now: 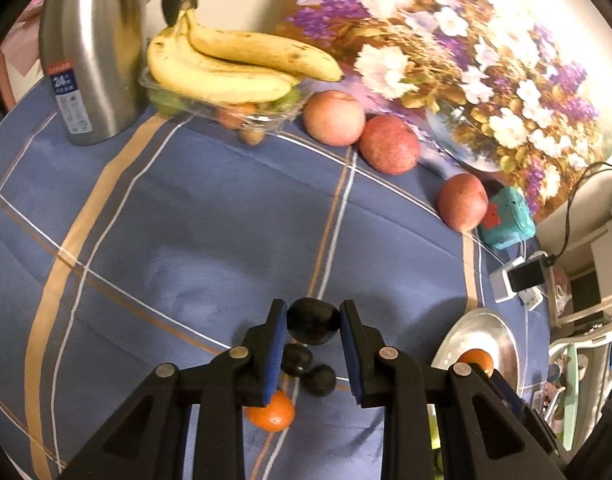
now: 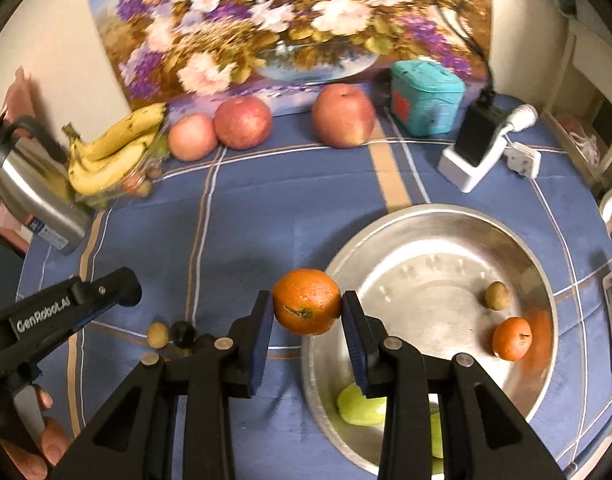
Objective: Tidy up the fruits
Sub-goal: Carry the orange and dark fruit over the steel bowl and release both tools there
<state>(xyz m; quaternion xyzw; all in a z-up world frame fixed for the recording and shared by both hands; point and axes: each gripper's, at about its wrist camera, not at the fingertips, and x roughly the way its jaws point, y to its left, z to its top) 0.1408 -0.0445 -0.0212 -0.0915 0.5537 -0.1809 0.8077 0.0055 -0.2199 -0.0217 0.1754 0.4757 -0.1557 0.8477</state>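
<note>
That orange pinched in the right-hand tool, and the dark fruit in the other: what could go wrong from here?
The orange is round and held only at its sides by the right tool, so it might slip out short of the metal bowl. The dark fruit in the left tool could be bruised, or dropped onto the fruits beneath it.

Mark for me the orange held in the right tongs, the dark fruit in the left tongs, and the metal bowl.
orange [image 2: 307, 307]: right wrist view, middle of its peel, between the pads.
dark fruit [image 1: 313, 321]: left wrist view, centre of its front face.
metal bowl [image 2: 434, 280]: right wrist view, bare inner floor.
</note>
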